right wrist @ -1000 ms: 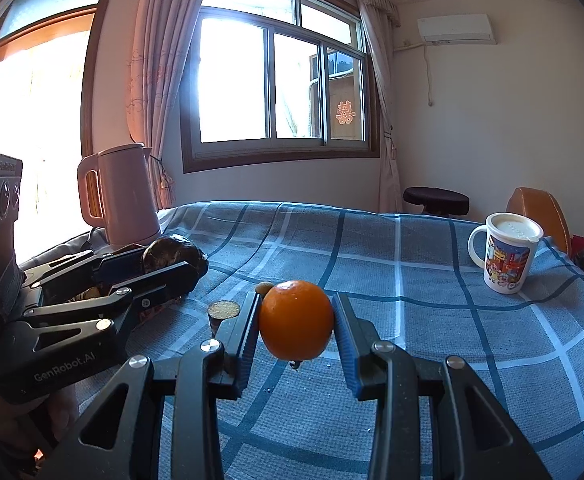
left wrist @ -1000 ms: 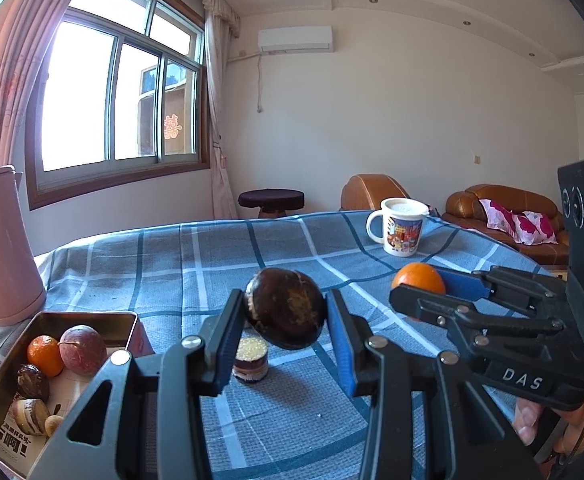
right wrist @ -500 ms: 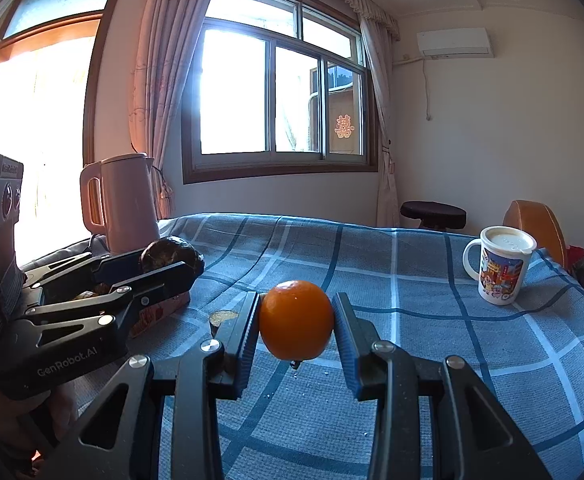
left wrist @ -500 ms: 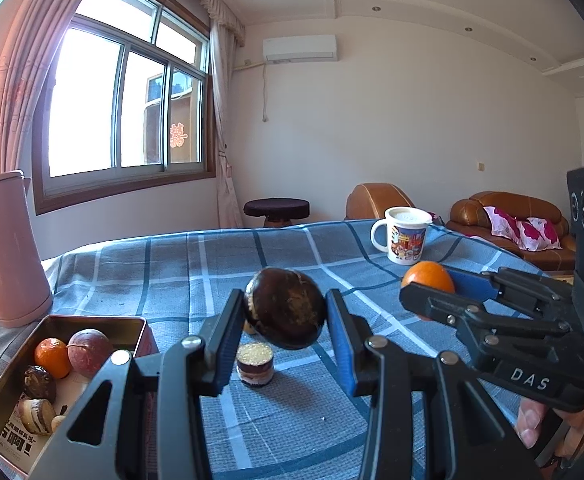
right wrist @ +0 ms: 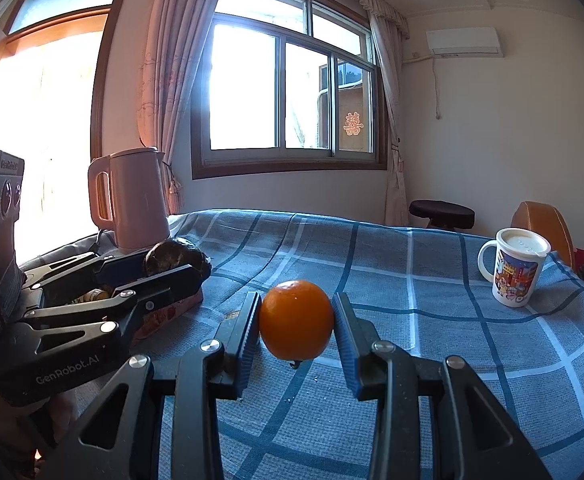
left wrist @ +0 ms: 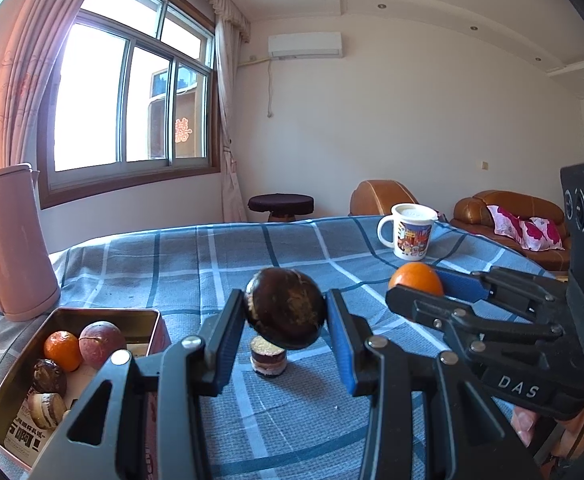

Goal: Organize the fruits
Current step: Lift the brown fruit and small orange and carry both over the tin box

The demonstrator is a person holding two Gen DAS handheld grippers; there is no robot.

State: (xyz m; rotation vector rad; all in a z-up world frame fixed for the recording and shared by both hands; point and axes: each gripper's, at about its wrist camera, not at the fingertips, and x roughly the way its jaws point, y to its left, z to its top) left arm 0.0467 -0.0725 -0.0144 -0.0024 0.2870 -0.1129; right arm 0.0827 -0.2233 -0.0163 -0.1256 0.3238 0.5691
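**2 grippers, 2 fruits held above the plaid table**

The left gripper (left wrist: 285, 316) clamps a dark brown, round fruit (left wrist: 285, 314) between its blue pads, the fruit lifted clear of the blue plaid tablecloth (left wrist: 179, 264). Seen from the right wrist camera, the same dark fruit (right wrist: 177, 258) sits at the tip of the left gripper (right wrist: 171, 268), which hangs over the edge of the tin.

The right gripper (right wrist: 296, 326) grips an orange (right wrist: 296, 320), squeezed from both sides by its pads and held above the cloth. From the left wrist camera this orange (left wrist: 416, 278) shows at the tip of the right gripper (left wrist: 420, 284), which stands just to the right of the left one.

A metal tin (left wrist: 147, 316) lies at the lower left in the left wrist view, on the table. Inside it rest a small orange (left wrist: 63, 350), a reddish round fruit (left wrist: 101, 344), a dark brown fruit (left wrist: 49, 376) and a pale brown one (left wrist: 45, 410), all bunched along the tin's left side on a printed sheet.

A small jar (left wrist: 268, 358) with a gold-coloured top stands on the cloth just below and behind the held dark fruit. A pink kettle (left wrist: 9, 244) stands beyond the tin at the left edge. A white lidded mug (left wrist: 410, 232) with a cartoon print sits far off on the right of the table, well apart from both grippers.
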